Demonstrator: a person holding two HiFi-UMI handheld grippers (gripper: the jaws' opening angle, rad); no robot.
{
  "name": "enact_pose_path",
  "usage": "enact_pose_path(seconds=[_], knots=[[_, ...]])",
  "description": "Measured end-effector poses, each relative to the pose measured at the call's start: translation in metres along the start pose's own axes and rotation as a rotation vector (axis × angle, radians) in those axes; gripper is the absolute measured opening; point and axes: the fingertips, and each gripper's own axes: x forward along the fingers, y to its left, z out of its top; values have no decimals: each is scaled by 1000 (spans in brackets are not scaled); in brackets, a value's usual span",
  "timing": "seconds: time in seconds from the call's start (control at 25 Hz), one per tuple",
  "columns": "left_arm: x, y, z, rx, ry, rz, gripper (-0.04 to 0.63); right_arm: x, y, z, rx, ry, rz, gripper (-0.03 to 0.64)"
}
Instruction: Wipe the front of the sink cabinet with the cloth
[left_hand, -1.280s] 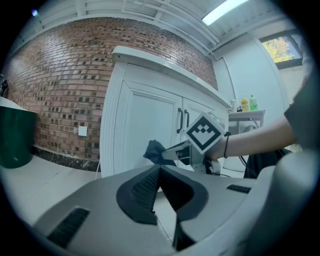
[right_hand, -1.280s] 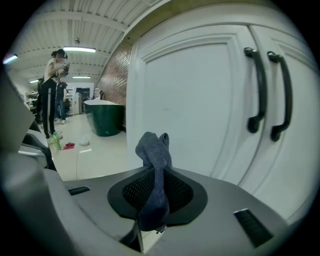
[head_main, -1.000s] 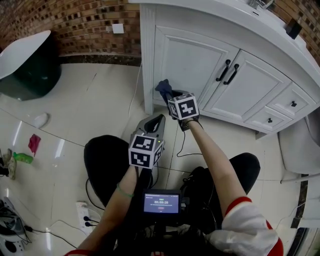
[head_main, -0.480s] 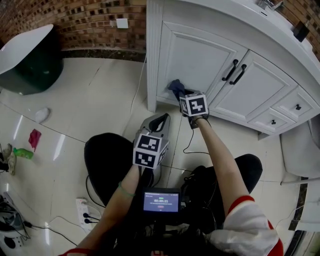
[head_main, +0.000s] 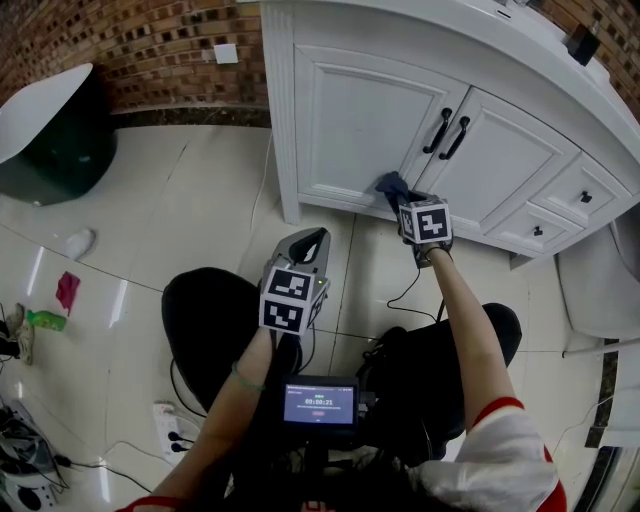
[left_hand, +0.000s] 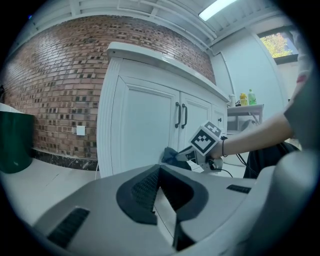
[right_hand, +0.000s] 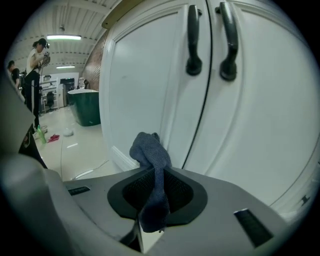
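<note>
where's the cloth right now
In the head view, the cloth is clamped in the right gripper at the lower right corner of the left cabinet door, below the black handles.

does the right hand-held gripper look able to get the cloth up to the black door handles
Probably yes: the right hand-held gripper holds the cloth low at the door, and the handles sit straight above it, with only bare door between.

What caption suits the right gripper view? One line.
Right gripper shut on a blue cloth at the white cabinet door, below two black handles.
</note>
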Motion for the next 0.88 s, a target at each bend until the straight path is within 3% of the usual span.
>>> enact_pose_path(seconds=[0.2, 0.32, 0.52, 0.72, 0.88], knots=[[5, -7, 1, 8, 3, -7, 20, -10, -22, -15, 2, 15, -21, 61], [5, -9, 4, 5, -7, -11, 20, -9, -13, -20, 8, 20, -2, 61], [-1, -5, 11, -24, -37, -3, 20, 14, 52, -18, -33, 6, 116, 61], [-3, 8, 7, -45, -37, 18, 20, 52, 121, 6, -8, -24, 216, 61], [-4, 17, 7, -26, -44, 34, 20, 84, 166, 19, -15, -23, 281, 61]])
